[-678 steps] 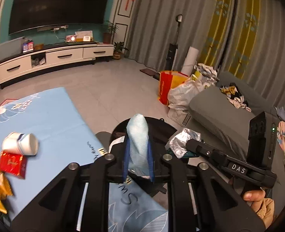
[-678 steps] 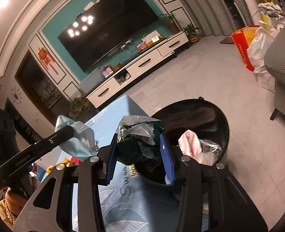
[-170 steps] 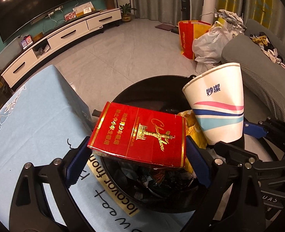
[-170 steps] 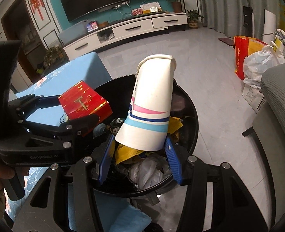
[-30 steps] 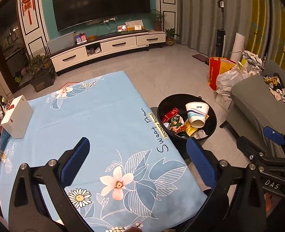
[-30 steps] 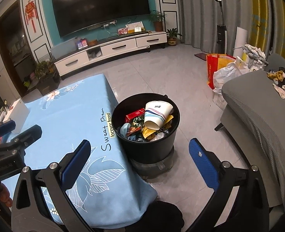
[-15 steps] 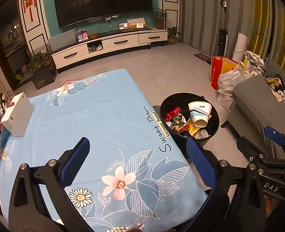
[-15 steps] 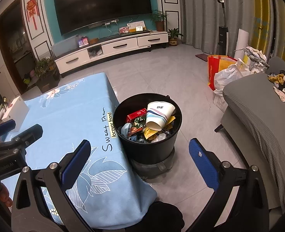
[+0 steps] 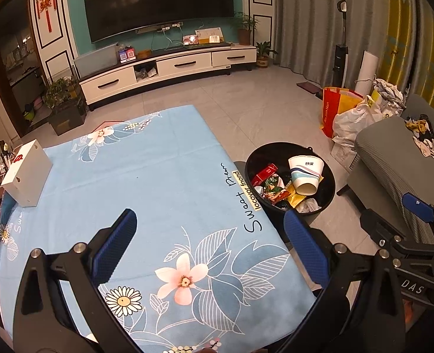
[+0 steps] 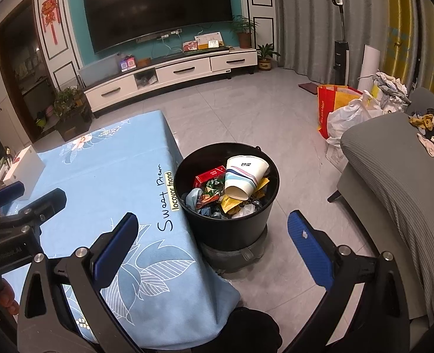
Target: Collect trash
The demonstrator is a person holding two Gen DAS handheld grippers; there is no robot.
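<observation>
Standing at frame centre-right, the trash bin (image 10: 231,229) is shown touching the counter (image 9: 146,176) edge; both grippers' jaws are spread wide, empty. The bin's base is shown only by the right view.

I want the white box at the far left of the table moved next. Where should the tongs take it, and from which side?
Grip the white box across its narrow thickness, near the upper edge. It stands tilted on the blue tablecloth with a broad front face, probably too wide for the tongs. Come from above with the left tongs, which are open and nearer; clutter crowds the table's left edge.
</observation>
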